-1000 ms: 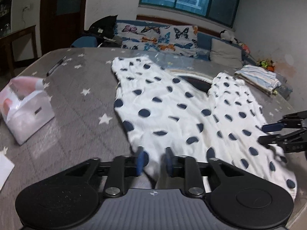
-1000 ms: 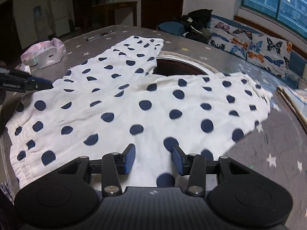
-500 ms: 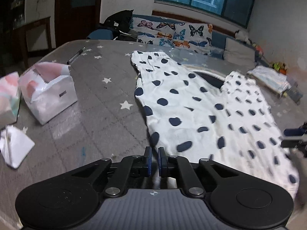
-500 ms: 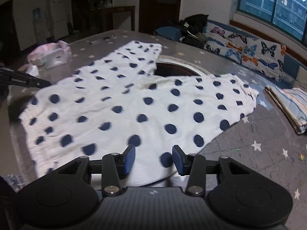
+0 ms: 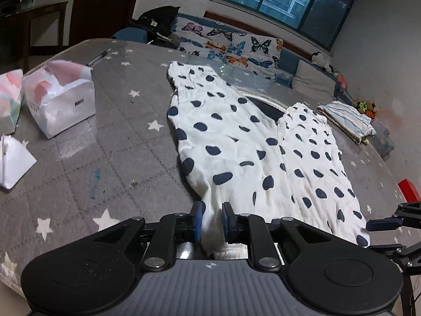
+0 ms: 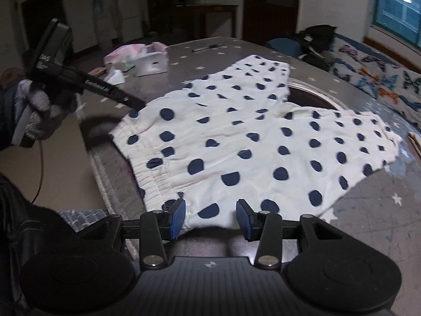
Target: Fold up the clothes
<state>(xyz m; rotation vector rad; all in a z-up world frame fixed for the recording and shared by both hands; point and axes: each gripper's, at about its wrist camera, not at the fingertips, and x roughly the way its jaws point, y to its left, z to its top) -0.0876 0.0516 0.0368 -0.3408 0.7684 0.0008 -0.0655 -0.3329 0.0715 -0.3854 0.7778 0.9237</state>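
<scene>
The white trousers with dark blue dots (image 5: pixel 252 152) lie spread flat on the grey table cover with white stars (image 5: pixel 110 142). The 2 legs point toward the far side of the table, and the elastic waistband (image 6: pixel 147 163) lies at the near edge.

The left gripper (image 5: pixel 211 222) is at one corner of the waistband. Its jaws have just been opening a little, and a fold of the white cloth stands between the 2 blue pads (image 5: pixel 198 220). The gap is narrow, but it is not clear from the pictures whether the pads press on the cloth or only stand beside it. In the right wrist view a gloved hand (image 6: pixel 36 115) holds this tool, and its fingers reach the waistband corner.

The right gripper (image 6: pixel 210 220) is at the other end of the waistband. Its jaws are spread apart, and the lower edge of the trousers lies between and just in front of the pads (image 6: pixel 177 217), which do not pinch it.

On the left part of the table stand a white box (image 5: pixel 63 100) and some white paper (image 5: pixel 13 160). A pen (image 5: pixel 98 56) lies farther back. A folded striped cloth (image 5: pixel 347 121) rests at the right far side, near a sofa with butterfly cushions (image 5: pixel 231 44).
</scene>
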